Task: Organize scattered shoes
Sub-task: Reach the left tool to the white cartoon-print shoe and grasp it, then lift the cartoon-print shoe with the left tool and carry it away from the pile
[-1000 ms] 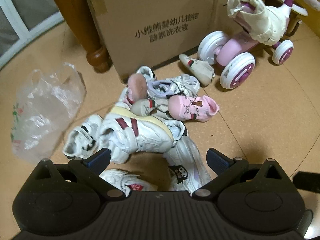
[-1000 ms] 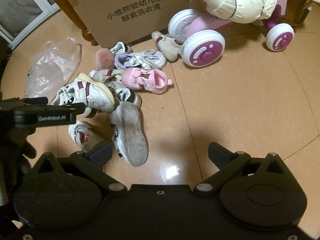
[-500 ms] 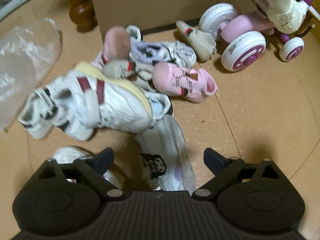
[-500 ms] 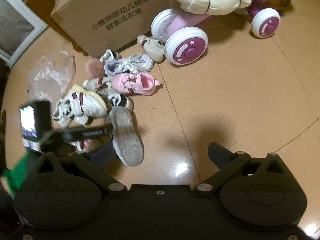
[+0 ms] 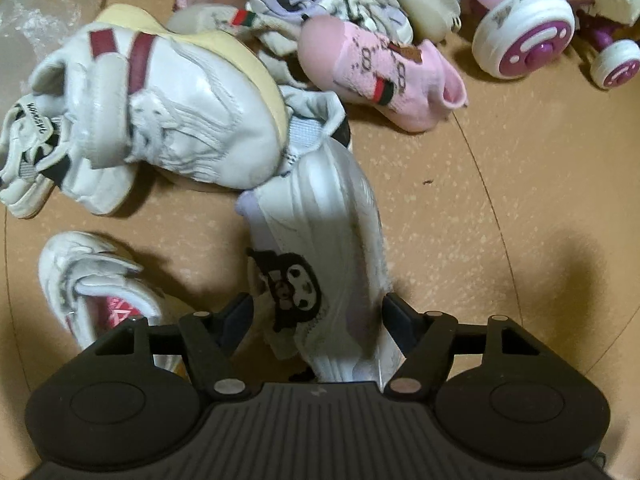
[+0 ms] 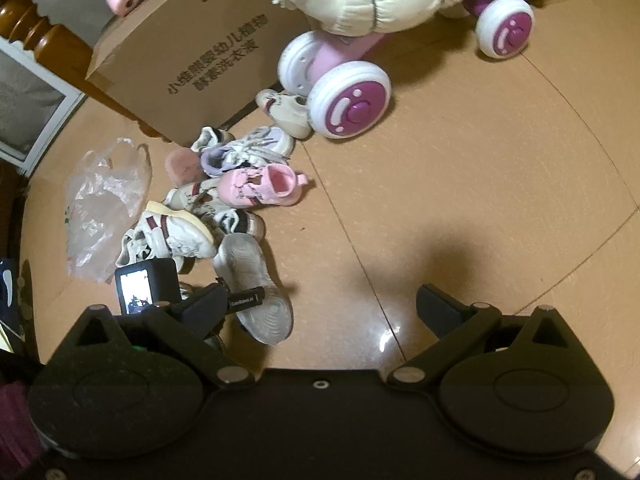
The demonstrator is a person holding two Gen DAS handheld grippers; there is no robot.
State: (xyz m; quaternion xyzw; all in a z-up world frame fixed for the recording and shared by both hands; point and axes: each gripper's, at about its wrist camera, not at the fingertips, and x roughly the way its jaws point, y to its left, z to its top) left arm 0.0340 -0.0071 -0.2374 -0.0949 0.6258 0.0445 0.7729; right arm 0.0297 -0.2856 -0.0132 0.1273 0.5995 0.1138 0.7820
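White sneaker [image 5: 320, 248]: white upper, black cartoon-face print, pale lilac trim. High-top shoe [image 5: 172, 108]: white, dark red stripes, cream-yellow sole. Sock shoe [image 5: 380, 76]: pink, dark letter pattern, red-and-green band. Ride-on toy [image 6: 352, 104]: pink body, white wheels, magenta hubs. Floor [image 6: 480, 200]: tan, speckled. Cardboard box [image 6: 192, 52]: brown, dark print.
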